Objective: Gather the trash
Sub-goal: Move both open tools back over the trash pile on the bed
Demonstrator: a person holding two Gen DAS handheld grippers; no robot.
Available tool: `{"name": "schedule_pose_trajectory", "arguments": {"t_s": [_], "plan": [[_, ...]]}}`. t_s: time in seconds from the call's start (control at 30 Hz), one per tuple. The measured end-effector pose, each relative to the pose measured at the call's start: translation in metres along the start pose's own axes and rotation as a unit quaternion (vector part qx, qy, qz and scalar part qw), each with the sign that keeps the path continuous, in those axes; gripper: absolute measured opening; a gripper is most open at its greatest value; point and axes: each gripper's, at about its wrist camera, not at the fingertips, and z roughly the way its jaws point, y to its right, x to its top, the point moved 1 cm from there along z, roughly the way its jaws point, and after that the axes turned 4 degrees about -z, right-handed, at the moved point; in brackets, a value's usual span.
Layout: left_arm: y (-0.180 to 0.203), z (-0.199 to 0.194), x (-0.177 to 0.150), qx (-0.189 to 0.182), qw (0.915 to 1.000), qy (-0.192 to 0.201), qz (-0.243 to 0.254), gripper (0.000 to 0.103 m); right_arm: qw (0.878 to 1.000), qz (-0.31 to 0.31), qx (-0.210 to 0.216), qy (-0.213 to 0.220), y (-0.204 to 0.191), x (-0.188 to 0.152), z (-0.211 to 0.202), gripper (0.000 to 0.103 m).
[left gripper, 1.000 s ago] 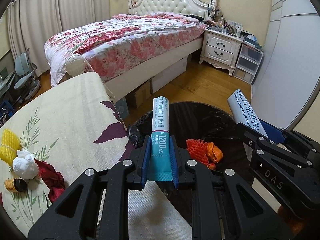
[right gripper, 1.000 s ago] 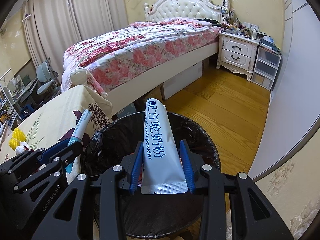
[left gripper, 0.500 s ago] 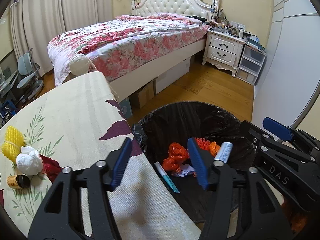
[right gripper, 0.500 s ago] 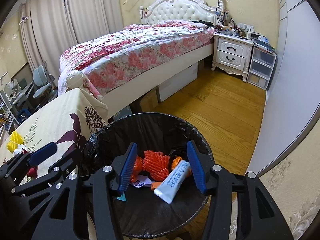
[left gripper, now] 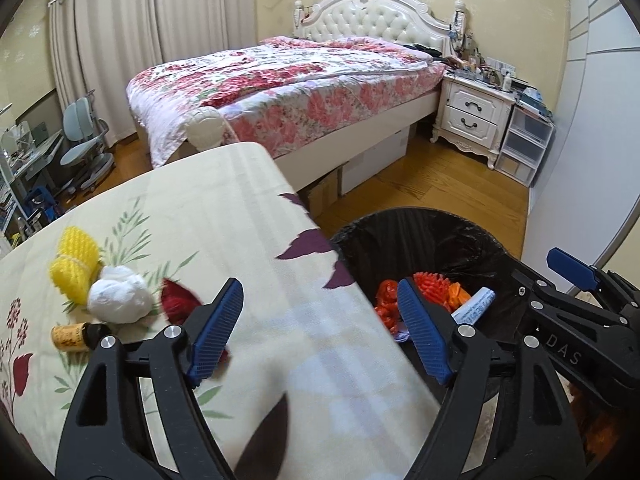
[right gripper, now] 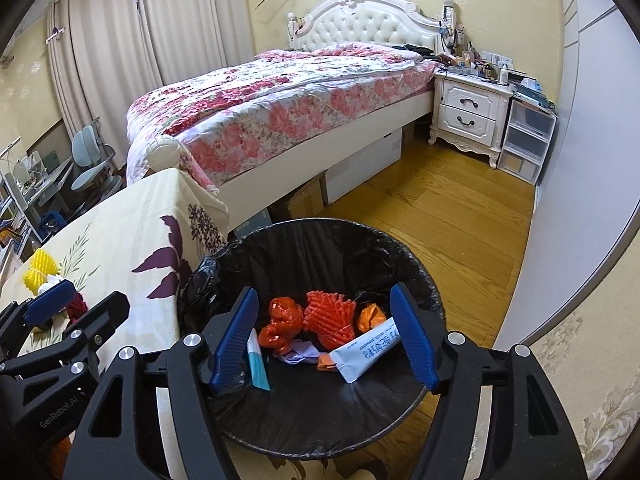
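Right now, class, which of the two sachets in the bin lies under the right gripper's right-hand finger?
The white milk powder sachet with blue lettering; the teal sachet lies by the left-hand finger instead.

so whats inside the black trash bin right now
Inside the trash bin: a white sachet, a teal sachet, red crumpled plastic, red foam netting, an orange scrap. Anything beneath them is covered.

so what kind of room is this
A bedroom in a home, most likely. There is a bed with a floral quilt and a tufted white headboard, a white nightstand beside it, and long curtains along the wall.
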Motion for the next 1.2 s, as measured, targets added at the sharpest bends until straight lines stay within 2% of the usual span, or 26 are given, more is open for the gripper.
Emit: {"name": "schedule_pose_trajectory", "arguments": {"t_s": [0.47,0.77,0.97,1.2], "plan": [[-0.088,-0.034,-0.030,0.066,0.9960,-0.009,-0.059,0.078,0.997,-0.049,0.051,-0.011,-0.066,-0.019,-0.012,0.067],[-0.156,-0.046,-0.049,0.113,0.9865,-0.028,-0.115,0.078,0.994,-0.080,0.074,-0.018,-0.100,-0.024,-0.014,0.067],[-0.187,-0.047,-0.061,0.144,0.9793,-0.042,-0.136,0.078,0.992,-0.092,0.081,-0.024,-0.114,-0.027,-0.012,0.067],[-0.212,-0.039,-0.059,0.155,0.9727,-0.058,-0.162,0.078,0.991,-0.102,0.083,-0.029,-0.123,-0.030,-0.010,0.067]]}}
